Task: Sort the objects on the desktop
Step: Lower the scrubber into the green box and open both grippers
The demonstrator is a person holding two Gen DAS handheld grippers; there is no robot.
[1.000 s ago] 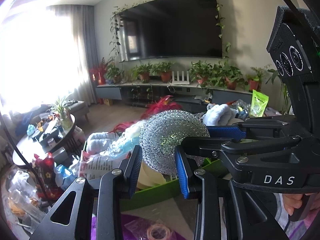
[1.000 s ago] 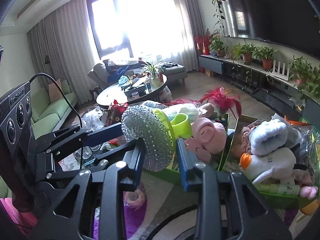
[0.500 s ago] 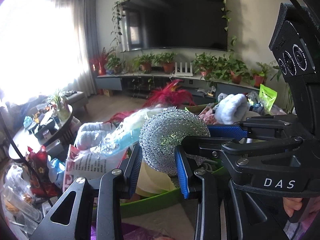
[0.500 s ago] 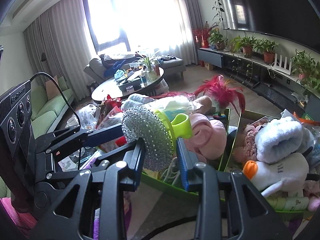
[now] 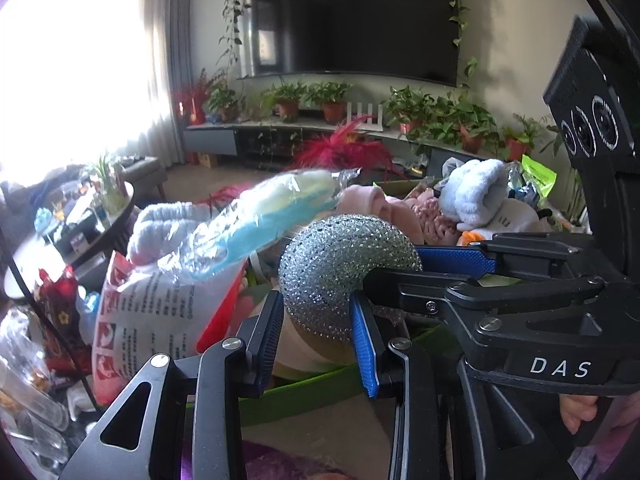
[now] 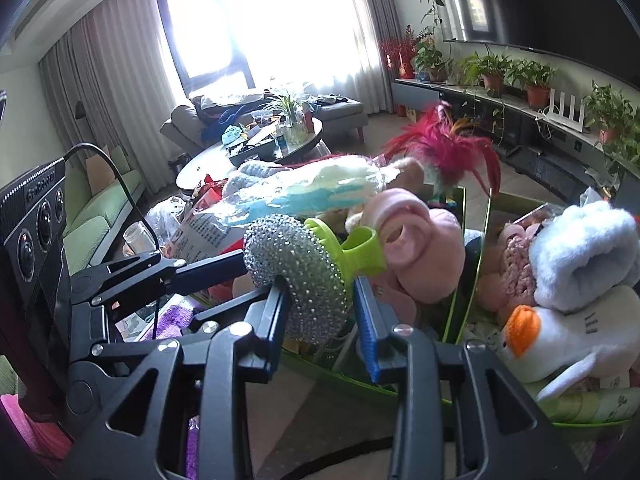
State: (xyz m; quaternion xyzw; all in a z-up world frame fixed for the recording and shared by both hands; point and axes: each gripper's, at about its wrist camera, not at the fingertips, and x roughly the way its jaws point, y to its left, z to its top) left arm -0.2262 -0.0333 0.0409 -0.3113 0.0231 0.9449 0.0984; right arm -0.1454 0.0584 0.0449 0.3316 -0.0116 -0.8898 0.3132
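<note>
Both grippers pinch the same silver scrubber (image 5: pixel 344 268), w/ its green handle (image 6: pixel 352 246) showing on the right wrist view. Left gripper (image 5: pixel 318 338) has its blue pads pressed on the scrubber's lower sides; right gripper (image 6: pixel 322 322) clamps it likewise, its fingers crossing in from the right on the left wrist view. The scrubber hangs just above the near rim of the green bin (image 5: pixel 304 388), over the bin's contents. Just behind the scrubber lies a clear-wrapped blue & white item (image 5: pixel 276 208), tilted across a printed red & white bag (image 5: pixel 148 312) to the scrubber's left. Behind & right of the scrubber: pink plush (image 6: pixel 420 240), a pale blue fluffy toy (image 6: pixel 588 248) and a white toy w/ orange beak (image 6: pixel 560 332), all packed in the bin. Red feathers (image 6: pixel 444 148) rise beyond the pink plush. Farther back, well apart from the scrubber: round coffee table (image 6: pixel 256 152), potted plants (image 5: pixel 436 112), wall TV (image 5: pixel 352 20).
</note>
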